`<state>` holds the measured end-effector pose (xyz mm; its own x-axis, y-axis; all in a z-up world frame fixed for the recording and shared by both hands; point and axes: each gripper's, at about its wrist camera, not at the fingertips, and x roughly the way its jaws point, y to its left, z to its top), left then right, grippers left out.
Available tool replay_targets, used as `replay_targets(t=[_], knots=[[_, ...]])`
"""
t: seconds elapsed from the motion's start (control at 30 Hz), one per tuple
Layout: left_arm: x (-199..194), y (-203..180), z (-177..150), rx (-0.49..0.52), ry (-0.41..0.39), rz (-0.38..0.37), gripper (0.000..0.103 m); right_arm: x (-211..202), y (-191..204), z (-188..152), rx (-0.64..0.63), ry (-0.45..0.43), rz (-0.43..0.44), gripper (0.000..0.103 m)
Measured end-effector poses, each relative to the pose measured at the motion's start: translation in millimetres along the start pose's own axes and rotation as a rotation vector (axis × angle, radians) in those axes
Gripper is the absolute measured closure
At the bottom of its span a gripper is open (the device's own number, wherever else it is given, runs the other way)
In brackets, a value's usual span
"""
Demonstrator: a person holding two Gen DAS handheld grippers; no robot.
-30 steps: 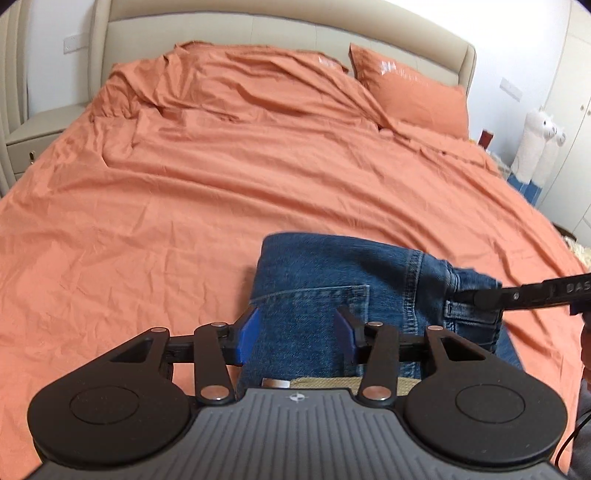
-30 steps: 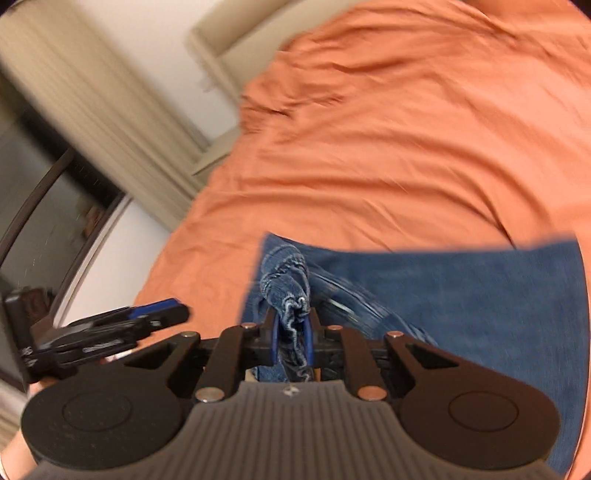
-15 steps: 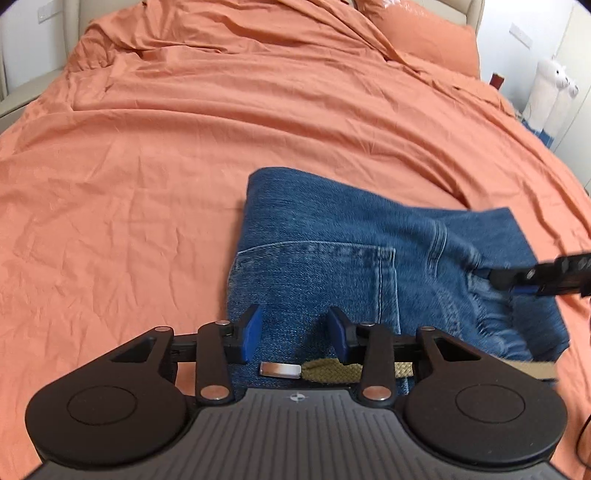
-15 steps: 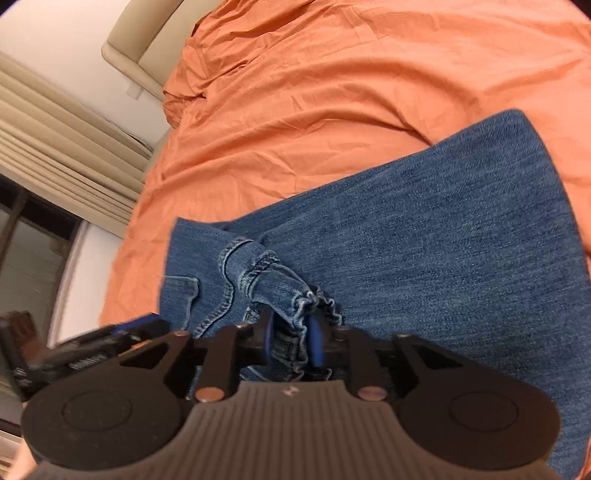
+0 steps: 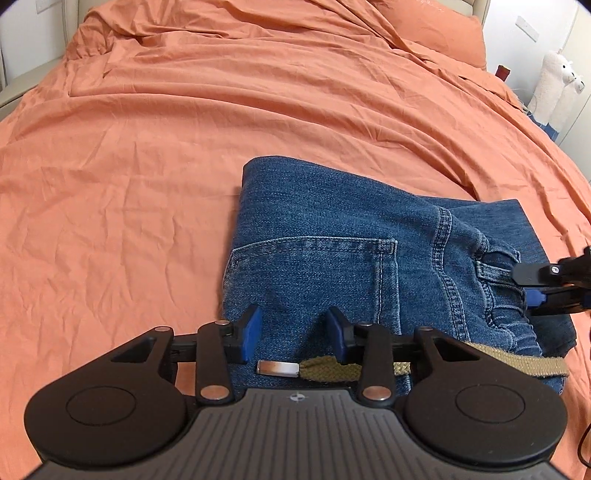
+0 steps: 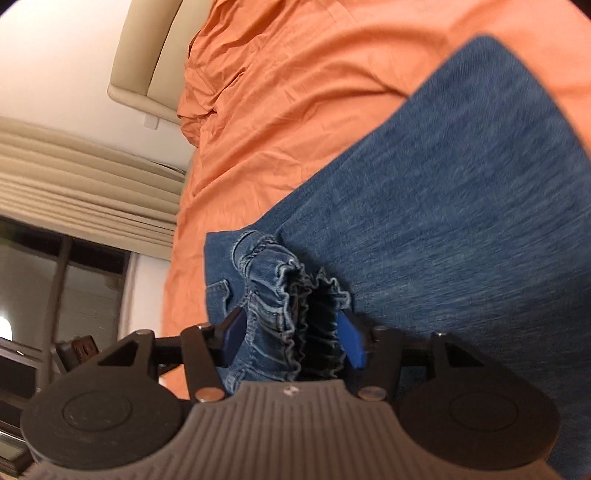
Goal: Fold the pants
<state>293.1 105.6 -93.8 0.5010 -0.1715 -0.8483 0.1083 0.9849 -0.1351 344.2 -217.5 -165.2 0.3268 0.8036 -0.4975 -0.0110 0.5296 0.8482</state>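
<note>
While seemingly flat, jeans (image 5: 332, 236) abed.

blue denim pants (image 5: 332, 236), plain orange bedsheet (image 5: 184, 129), olive-tan woven belt (image 5: 480, 360), blue gripper pads (image 5: 253, 330)

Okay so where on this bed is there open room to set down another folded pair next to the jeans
The bedsheet is bare left of the folded jeans and beyond them up to the rumpled bedding near the pillow. It is crowded at the near edge: the left gripper sits over the belt, and the right gripper, jaws opening, straddles the waistband.
</note>
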Motion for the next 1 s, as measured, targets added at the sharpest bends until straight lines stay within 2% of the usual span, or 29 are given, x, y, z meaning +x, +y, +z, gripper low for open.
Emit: replay_targets(t=[0.13, 0.2, 0.3, 0.47, 0.6, 0.7, 0.87, 1.0], knots=[[1.6, -1.1, -0.5, 0.010, -0.003, 0.010, 0.060, 22.3, -4.9, 5.4, 0.024, 0.021, 0.010, 0.069], [0.8, 0.0, -1.0, 0.002, -0.011, 0.011, 0.060, 29.5, -7.4, 5.8, 0.052, 0.027, 0.023, 0.082], [-8.8, 1.5, -1.4, -0.024, -0.056, 0.015, 0.061, 26.0, 13.5, 5.2, -0.030, 0.017, -0.032, 0.087], [-43.9, 0.9, 1.5, -0.066, -0.165, 0.023, 0.061, 6.8, 94.4, 8.9, -0.276, -0.003, -0.115, 0.089], [-71.7, -3.0, 4.5, -0.089, -0.228, 0.009, 0.061, -9.3, 164.0, 13.1, -0.412, -0.001, -0.172, 0.089], [-85.1, -6.7, 8.1, -0.104, -0.268, -0.004, 0.061, -29.3, 197.6, 19.7, -0.476, -0.018, -0.211, 0.089], [-85.6, -20.8, 12.6, -0.092, -0.288, -0.050, 0.062, -66.0, 214.6, 36.0, -0.492, -0.083, -0.286, 0.089], [-66.7, -38.9, 13.6, -0.046, -0.266, -0.075, 0.063, -90.7, 187.9, 48.3, -0.439, -0.108, -0.346, 0.089]])
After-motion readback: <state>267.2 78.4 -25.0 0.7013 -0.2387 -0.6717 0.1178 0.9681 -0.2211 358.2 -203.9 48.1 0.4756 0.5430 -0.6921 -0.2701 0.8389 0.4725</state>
